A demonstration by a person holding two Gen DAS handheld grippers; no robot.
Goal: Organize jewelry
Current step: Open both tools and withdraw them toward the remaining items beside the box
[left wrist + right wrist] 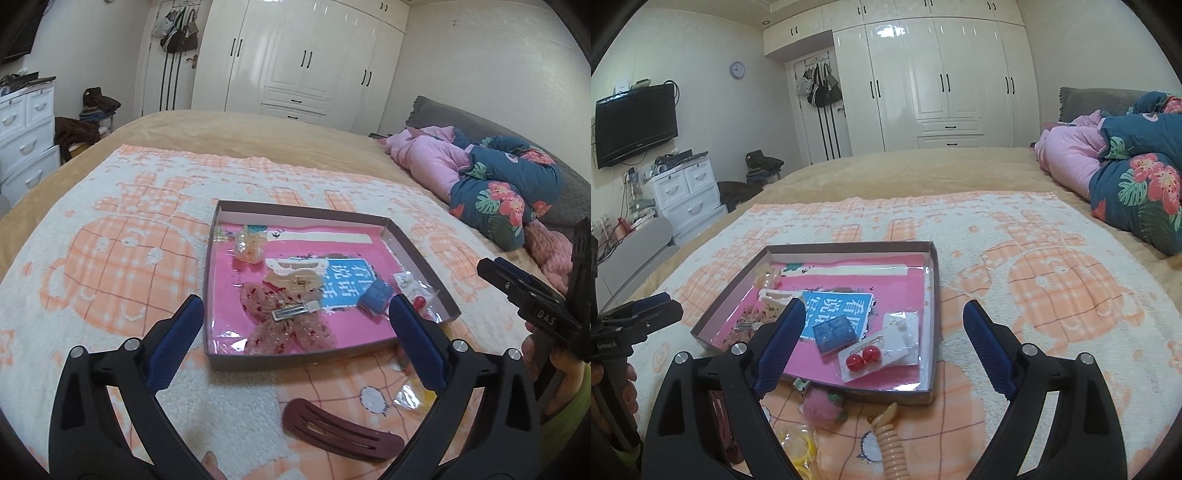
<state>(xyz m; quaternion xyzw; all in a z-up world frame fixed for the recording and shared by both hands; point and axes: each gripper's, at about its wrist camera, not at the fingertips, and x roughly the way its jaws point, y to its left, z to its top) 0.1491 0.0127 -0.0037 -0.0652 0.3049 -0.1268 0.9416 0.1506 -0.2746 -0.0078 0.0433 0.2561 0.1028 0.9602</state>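
A shallow cardboard tray [421, 258] [932, 295] with a pink lining lies on the bed. Inside it are a pink mesh bow clip [288, 321], a beige claw clip [295, 275], a small blue box [375, 295] [834, 328] and red ball earrings [864, 358] on a card. A maroon hair clip [340, 430], a pink pompom [822, 406], a beige spiral hair tie [890, 439] and a yellow piece in a bag [415, 397] lie on the towel in front of the tray. My left gripper [295, 301] and right gripper [882, 304] both hover open and empty over the tray's near edge.
A peach and white towel [129, 240] covers the tan bedspread. A heap of pink and floral bedding [1126, 177] lies at the right. White drawers [687, 195] stand left of the bed and a white wardrobe [942, 74] stands beyond it.
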